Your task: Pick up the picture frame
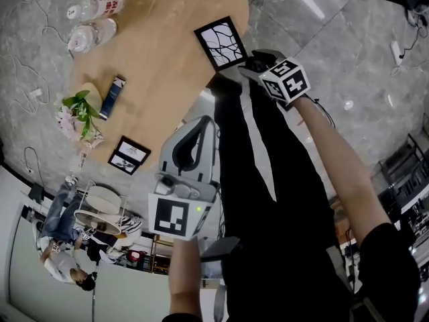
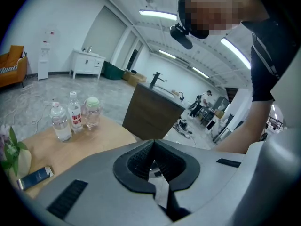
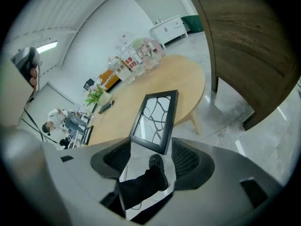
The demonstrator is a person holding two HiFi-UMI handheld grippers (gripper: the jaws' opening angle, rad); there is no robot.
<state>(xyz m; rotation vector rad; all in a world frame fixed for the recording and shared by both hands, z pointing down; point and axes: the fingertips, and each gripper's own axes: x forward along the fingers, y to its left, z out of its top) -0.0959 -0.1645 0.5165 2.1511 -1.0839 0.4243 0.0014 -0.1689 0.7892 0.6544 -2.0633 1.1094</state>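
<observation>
My right gripper [image 3: 153, 157] stands wide, with nothing pressed by either pad. The picture frame [image 3: 155, 119] lies at the table [image 1: 167, 66] edge nearest me, and its near corner shows in the gap between my jaws. I judge that I have not touched it yet. My left gripper [image 2: 160, 188] hangs off the table's side, its jaws close together on nothing.

The main risk is the edge itself. The frame lies flat right at the table's rim, and I cannot tell whether its corner overhangs. If it does not, my lower jaw will knock the rim instead of slipping under. That shove could skate the frame across the smooth wood or swing it round.

If I do close on that 1 corner alone, the long body will lever down from the pinch and may twist out of the pads. A drop from there goes past the table to the hard stone floor, and the glazed front would likely not survive.

Coming in too steeply could also press the frame flat and leave me pinching air.

A 2nd, smaller frame [image 1: 129, 155] lies at another edge of the table. The bottles [image 1: 92, 20], plant [image 1: 82, 107] and dark packet [image 1: 112, 97] sit further in on the table, so I expect no trouble from them.
</observation>
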